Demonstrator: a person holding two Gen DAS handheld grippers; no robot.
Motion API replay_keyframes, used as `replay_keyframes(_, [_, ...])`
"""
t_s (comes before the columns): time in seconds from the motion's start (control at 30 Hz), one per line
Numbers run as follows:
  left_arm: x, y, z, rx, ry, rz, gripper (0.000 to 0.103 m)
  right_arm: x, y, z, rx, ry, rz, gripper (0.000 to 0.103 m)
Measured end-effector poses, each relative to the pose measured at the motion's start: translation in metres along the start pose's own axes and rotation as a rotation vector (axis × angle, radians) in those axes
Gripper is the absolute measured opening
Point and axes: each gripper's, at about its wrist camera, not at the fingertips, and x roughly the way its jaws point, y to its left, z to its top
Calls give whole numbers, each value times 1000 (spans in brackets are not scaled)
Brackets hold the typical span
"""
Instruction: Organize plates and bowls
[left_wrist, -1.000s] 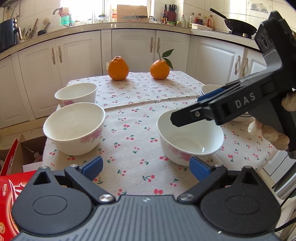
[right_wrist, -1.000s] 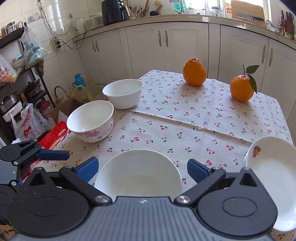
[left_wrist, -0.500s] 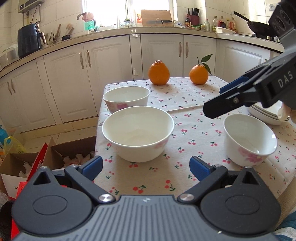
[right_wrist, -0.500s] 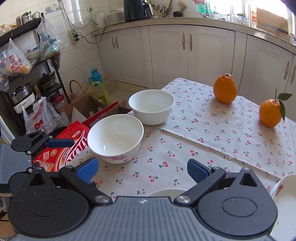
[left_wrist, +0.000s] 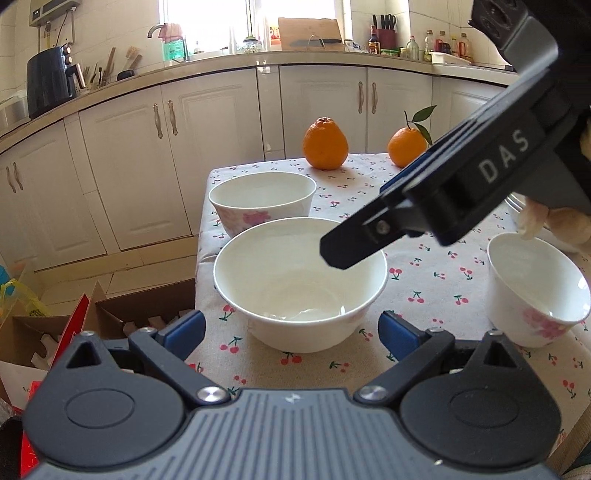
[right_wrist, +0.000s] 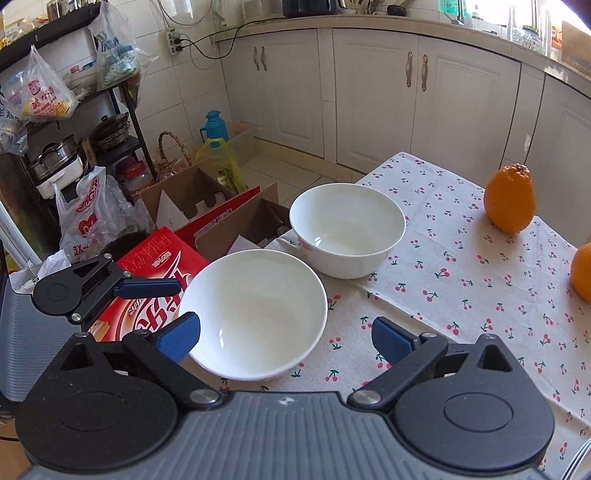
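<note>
Hovering with wide, empty jaws, both the left gripper (left_wrist: 291, 330) and right gripper (right_wrist: 286, 338) frame the near bowl (left_wrist: 300, 282), the right's jaws having just narrowed slightly, likely to lift it for stacking.

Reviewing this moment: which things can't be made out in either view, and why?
- Plates, left wrist view: mostly hidden behind the right gripper.
- Right-hand bowl, left wrist view: far side cut by the frame edge.
- Second orange, right wrist view: cut by the right edge.
- Middle bowl, right wrist view: near rim hidden by the gripper body.
</note>
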Motion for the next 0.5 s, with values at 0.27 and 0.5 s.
replay_keyframes(0.27, [2, 2, 0, -3, -13, -27, 99, 21, -8, 8, 41, 36, 56, 86])
replay_keyframes(0.5, [5, 1, 2, -2, -14, -41, 97, 29, -9, 10, 48, 52, 71, 80])
